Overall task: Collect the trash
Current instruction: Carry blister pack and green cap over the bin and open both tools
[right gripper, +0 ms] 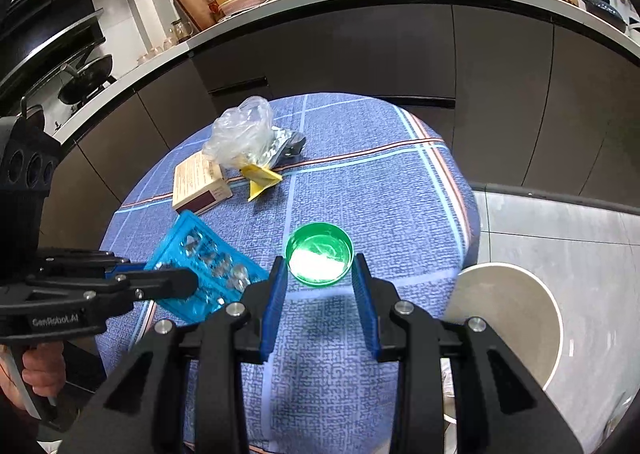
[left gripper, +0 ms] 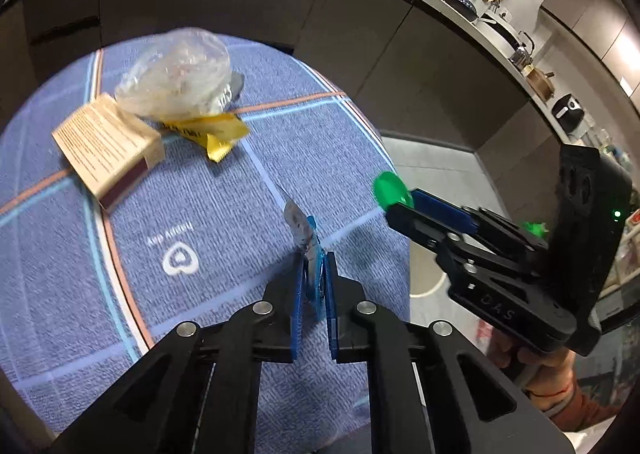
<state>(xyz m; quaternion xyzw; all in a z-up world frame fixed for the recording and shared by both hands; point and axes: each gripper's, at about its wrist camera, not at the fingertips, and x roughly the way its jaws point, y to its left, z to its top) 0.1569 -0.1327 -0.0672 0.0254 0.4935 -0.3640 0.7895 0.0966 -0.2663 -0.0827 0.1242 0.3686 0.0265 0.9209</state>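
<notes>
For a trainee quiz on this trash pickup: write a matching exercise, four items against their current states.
Items:
1. blue blister pack
2. green lid
3. matchbox
4. clear plastic bag

States:
A. lying flat on the tablecloth
B. crumpled, over a yellow wrapper
C. clamped in the left gripper
D. held by the right gripper

Pairs: 1-C, 2-D, 3-A, 4-B

Round table w/ blue plaid cloth (right gripper: 400, 189): tan cardboard matchbox (right gripper: 200, 183), crumpled clear plastic bag (right gripper: 240, 133), yellow torn sachet (right gripper: 262, 177) lie clustered at far side.
</notes>
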